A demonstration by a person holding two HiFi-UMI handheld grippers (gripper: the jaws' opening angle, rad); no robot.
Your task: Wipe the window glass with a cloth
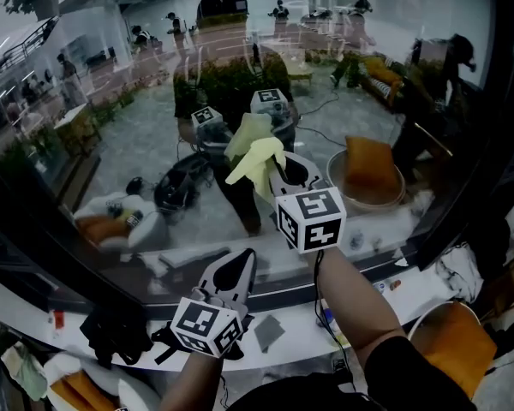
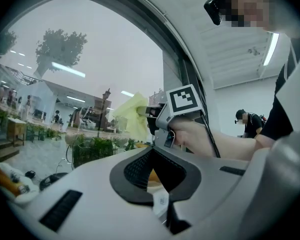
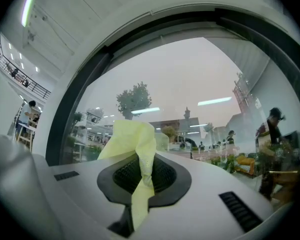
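Observation:
A pale yellow cloth (image 1: 257,159) is pinched in my right gripper (image 1: 278,174), which is raised to the window glass (image 1: 137,135); the cloth bunches against the pane. In the right gripper view the cloth (image 3: 135,149) runs down between the shut jaws, its free end fanned out toward the glass (image 3: 190,79). My left gripper (image 1: 233,268) hangs lower, near the sill, jaws closed with nothing in them. In the left gripper view the right gripper (image 2: 177,111) and the yellow cloth (image 2: 132,115) show ahead by the pane.
A dark window frame (image 1: 497,144) curves along the right and bottom. The white sill (image 1: 300,336) carries small items and a black glove (image 1: 111,332). An orange-lined basket (image 1: 450,345) stands lower right. Another person (image 2: 247,124) stands in the room behind.

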